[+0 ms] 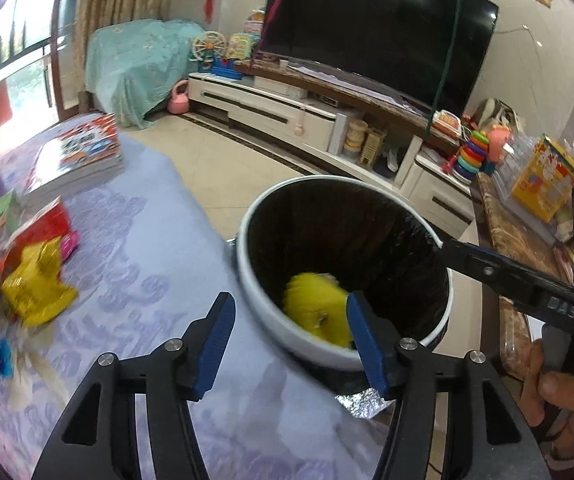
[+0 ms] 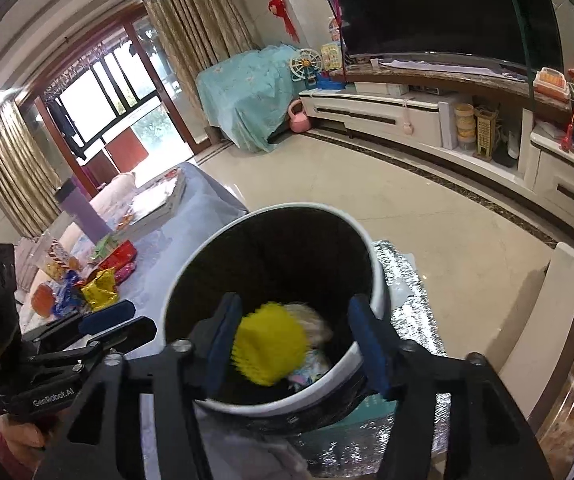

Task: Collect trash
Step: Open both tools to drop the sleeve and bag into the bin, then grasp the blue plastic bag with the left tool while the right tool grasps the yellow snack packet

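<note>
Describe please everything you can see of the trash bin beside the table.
The trash bin is round, white outside, and lined with a glossy black bag that folds over below the rim. It stands upright and open, with no lid on it, close against the edge of the table with the purple cloth, on a silvery foil mat. Inside, a blurred yellow wrapper lies above some pale trash. Neither gripper is seen touching the bin.
</note>
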